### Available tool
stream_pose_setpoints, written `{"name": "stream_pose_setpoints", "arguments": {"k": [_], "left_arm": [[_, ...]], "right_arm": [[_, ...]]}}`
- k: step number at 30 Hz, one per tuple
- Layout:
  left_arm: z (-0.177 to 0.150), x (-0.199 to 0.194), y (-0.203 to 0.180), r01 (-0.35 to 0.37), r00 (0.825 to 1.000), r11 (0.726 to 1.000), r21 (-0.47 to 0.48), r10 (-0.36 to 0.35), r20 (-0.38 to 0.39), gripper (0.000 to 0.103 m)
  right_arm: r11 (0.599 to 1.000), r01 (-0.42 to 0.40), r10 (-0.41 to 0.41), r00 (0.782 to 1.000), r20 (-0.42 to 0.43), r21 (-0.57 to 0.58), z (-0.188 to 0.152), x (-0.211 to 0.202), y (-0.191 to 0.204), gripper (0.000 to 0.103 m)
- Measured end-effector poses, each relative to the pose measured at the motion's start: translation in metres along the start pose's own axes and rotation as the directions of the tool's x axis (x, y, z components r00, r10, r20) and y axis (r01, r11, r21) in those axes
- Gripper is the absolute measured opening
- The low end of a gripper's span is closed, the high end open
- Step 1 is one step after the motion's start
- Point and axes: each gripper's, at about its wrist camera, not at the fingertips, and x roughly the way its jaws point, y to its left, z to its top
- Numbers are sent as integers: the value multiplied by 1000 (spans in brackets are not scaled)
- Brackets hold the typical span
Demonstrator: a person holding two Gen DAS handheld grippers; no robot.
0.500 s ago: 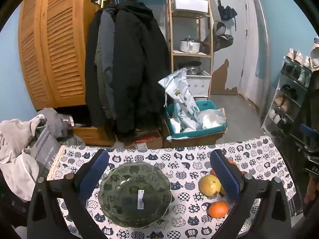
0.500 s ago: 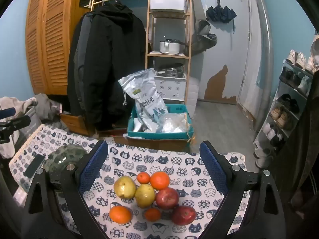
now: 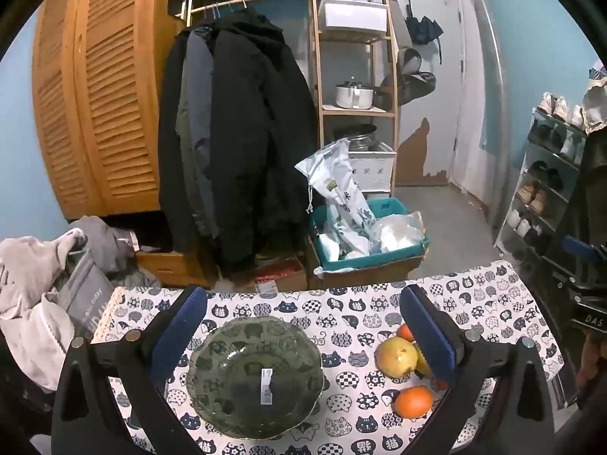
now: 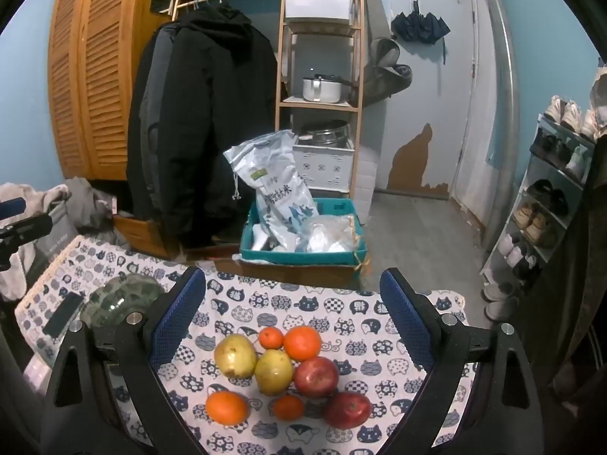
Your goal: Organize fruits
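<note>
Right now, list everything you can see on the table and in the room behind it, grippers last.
bowl: one, green glass, empty, left on the table
pears: two, yellow, in the fruit cluster
apples: two, red, right of the pears
oranges: four, two large and two small, around the cluster
tablecloth: one, white with cat prints
phone: one, black, left of the bowl
coats: several, dark, on a rail
bin: one, teal, holding bags
shelf: one, wooden, with pots
left gripper: open, over the bowl
right gripper: open, over the fruit

Bowl (image 3: 255, 377) sitting left on table (image 4: 341, 311); fruit cluster (image 4: 282, 373) lying right; phone, possibly, (image 4: 62, 313) lying left of bowl.
</note>
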Motion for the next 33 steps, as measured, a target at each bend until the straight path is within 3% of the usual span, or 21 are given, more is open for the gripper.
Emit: {"name": "stream_pose_setpoints", "arguments": {"k": [33], "left_arm": [[-2, 2, 1, -1, 1000, 1000, -11, 1, -12, 102]], "right_arm": [[1000, 4, -4, 1000, -1, -1, 1, -1, -2, 92]]}}
